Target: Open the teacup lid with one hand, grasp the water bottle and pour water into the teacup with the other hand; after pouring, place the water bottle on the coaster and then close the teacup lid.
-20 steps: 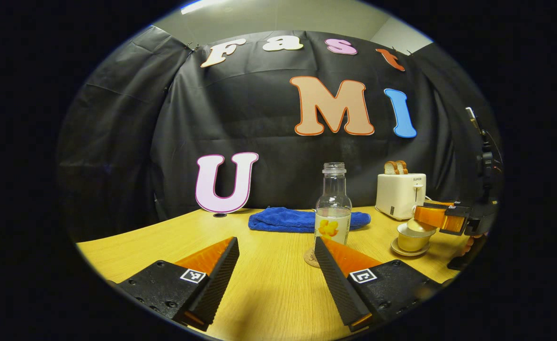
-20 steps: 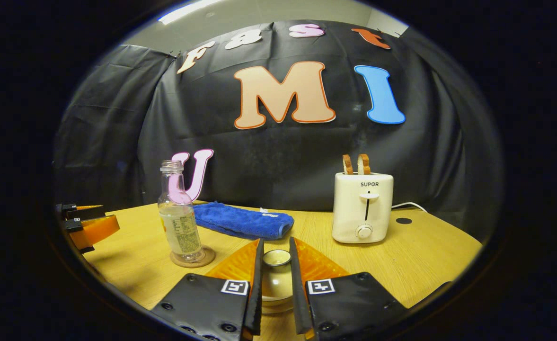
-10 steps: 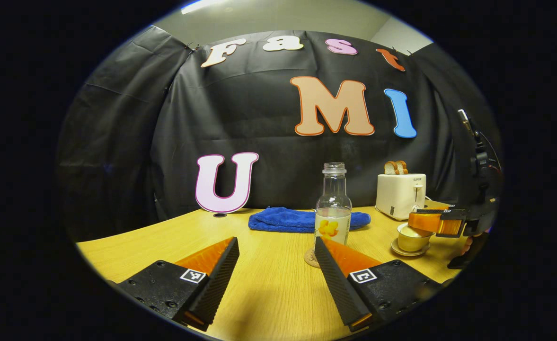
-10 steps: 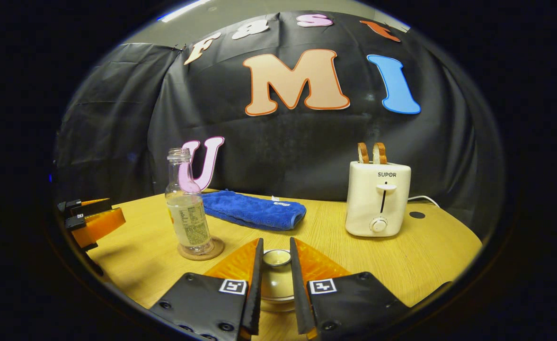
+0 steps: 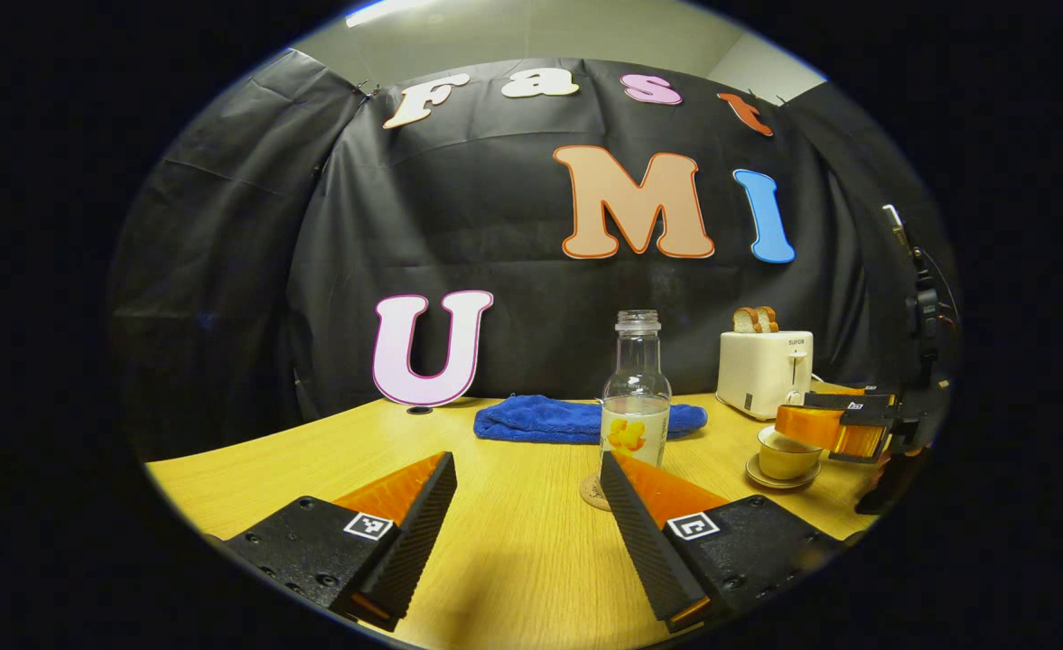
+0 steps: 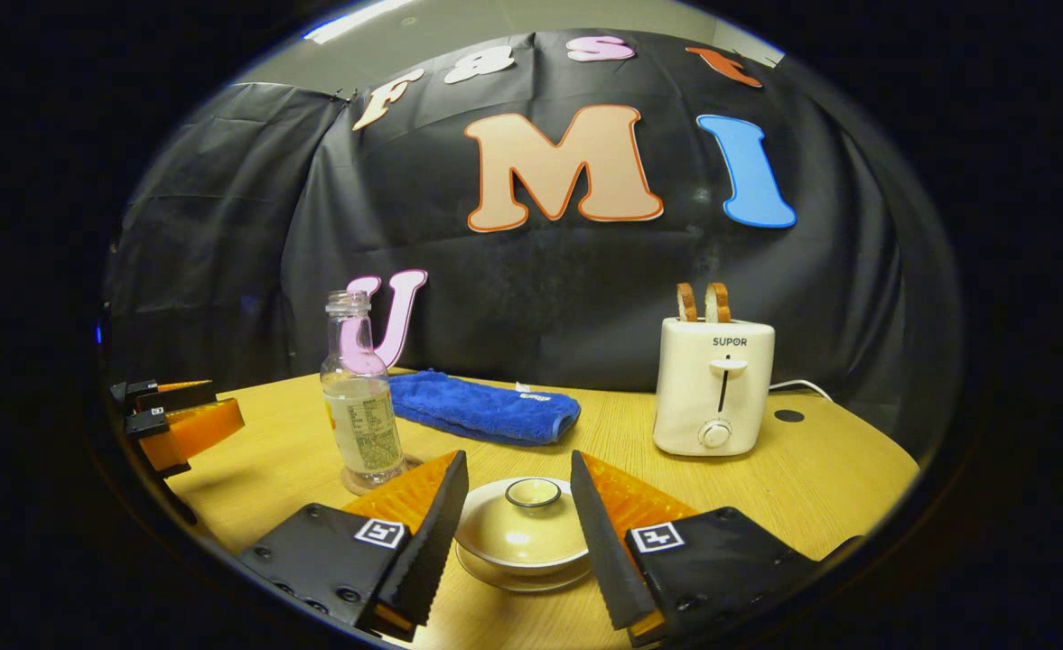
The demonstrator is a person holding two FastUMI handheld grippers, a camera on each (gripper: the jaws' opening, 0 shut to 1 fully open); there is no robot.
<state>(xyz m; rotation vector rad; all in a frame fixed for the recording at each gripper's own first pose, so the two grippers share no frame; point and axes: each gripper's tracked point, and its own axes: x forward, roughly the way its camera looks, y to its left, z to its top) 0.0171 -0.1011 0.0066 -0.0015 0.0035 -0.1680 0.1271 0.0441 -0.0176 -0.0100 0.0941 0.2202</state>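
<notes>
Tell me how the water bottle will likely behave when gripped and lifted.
The water bottle looks like clear glass: probably rigid, possibly slippery. Tall and narrow on its coaster, it might tip if nudged high. Uncapped and part full, it could spill when tilted.

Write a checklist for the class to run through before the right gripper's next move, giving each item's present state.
1. Cream ceramic lid seated on the matching cream teacup: ok.
2. Right gripper open, its fingers clear of the lid's knob: ok.
3. Clear glass water bottle upright on the round cork coaster: ok.
4. Left gripper open, short of the bottle: ok.
5. Water in the teacup: cannot tell, the lid covers it.
</notes>
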